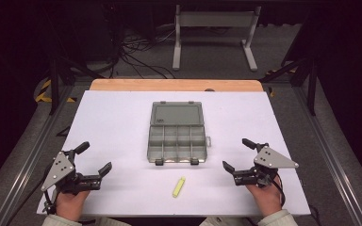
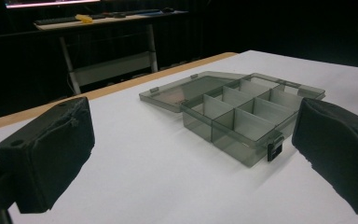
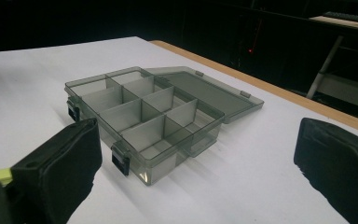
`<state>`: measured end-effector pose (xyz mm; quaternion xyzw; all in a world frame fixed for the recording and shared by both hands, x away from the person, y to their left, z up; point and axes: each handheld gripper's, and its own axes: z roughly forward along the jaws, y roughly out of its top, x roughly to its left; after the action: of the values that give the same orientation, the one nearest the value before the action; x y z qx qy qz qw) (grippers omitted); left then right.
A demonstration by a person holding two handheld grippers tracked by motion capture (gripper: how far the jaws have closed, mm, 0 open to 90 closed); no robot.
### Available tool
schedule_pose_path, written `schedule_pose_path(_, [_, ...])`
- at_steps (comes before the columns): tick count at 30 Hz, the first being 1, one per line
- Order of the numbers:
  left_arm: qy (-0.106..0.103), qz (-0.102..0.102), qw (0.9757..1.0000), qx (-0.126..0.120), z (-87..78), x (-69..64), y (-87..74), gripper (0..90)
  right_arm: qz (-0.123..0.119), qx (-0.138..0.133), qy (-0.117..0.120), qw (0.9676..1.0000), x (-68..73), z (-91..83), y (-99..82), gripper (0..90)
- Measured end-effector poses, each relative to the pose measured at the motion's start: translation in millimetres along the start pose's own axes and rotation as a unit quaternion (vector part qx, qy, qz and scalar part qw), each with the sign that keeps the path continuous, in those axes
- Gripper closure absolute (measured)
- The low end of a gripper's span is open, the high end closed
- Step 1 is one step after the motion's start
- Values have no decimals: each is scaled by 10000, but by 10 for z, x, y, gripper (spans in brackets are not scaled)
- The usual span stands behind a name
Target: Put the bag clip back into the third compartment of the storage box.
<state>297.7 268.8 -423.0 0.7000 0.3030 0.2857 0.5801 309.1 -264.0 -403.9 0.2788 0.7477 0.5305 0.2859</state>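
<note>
Organizer box (image 1: 177, 142) sitting mid-tabletop (image 1: 113, 122), lid (image 1: 176, 114) lying open flat on far side, latches (image 1: 159, 162) facing near edge; divided compartments looking empty. Yellow marker (image 1: 179, 187) lying just near of box, long axis running near-to-far, tilting slightly right at far end. Left claw (image 1: 95, 159) hovering at near left, jaws spread wide, holding nothing. Right claw (image 1: 238, 154) hovering at near right, likewise gaping wide, empty, pointing toward box.

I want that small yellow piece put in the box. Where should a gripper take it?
Grip the yellow piece across its narrow middle, from above. It lies flat, long axis nearly front-to-back, so the right gripper, open nearby, spans its short sides.
</note>
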Motion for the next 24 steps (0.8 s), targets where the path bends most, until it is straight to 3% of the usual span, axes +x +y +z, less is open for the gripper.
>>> schedule_pose_path(10, [50,96,9999,-57,-4,-14,9,1,111,-17,38,9999,-9,1,4,22])
schedule_pose_path(17, [42,52,10000,-42,-12,-14,9,4,70,17,76,9999,6,20,22,24])
schedule_pose_path(24, [26,78,10000,-14,-3,-41,16,4,162,-32,263,9995,39,45,62,28])
